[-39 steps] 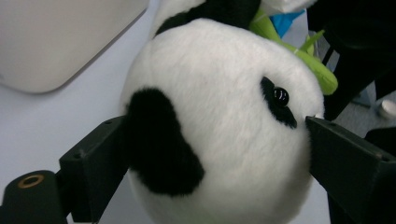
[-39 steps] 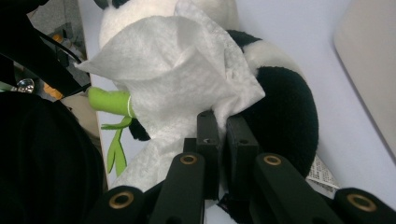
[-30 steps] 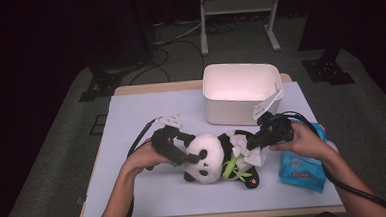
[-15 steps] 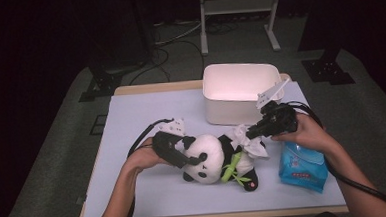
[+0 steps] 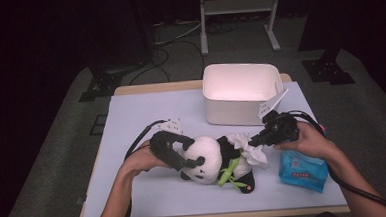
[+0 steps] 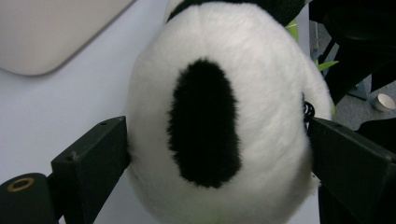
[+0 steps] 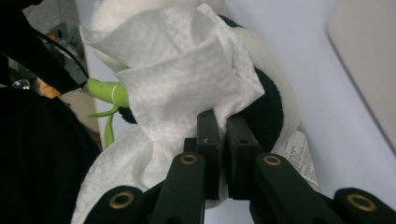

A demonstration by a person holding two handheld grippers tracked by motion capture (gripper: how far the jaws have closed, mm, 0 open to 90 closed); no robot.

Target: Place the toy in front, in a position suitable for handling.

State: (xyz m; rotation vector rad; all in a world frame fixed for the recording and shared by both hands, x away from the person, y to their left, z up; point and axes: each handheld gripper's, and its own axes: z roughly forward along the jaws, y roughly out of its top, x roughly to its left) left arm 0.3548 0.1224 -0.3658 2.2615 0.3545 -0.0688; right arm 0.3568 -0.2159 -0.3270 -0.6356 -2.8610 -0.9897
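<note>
White plush panda [image 5: 211, 160], lying on its side near the middle of the desk [image 5: 131, 116], head toward the person's left, a green bamboo sprig [image 5: 227, 173] across its belly. Left gripper [image 5: 176, 157]: jaws spread wide and pressed on either side of the head, as the left gripper view shows, with the plush [image 6: 224, 116] bulging between them; it serves as the holder. Right gripper [image 5: 255, 141]: jaws closed together on a fold of white wipe [image 7: 182, 88], the loose sheet draped over the panda's black limb and flank [image 7: 268, 107]; in the high view the wipe [image 5: 248, 148] sits on the toy's upper side, toward the bin. Other items: white bin [image 5: 238, 93], open-topped, behind the toy and apart from it; blue wipe pack [image 5: 303, 170] on the desk under the right hand. Step in hand, as judged: wiping the toy's body while the head is held fast. Handling notes: the left grip should stay firm so the soft toy does not roll or slide under the strokes; the right gripper should drag the sheet flat across the fur in short passes, leading with the loose cloth and not the hard jaw tips; pressure light, since plush gives and the thin wipe could bunch or tear; keep clear of the sprig, where the sheet might snag.
</note>
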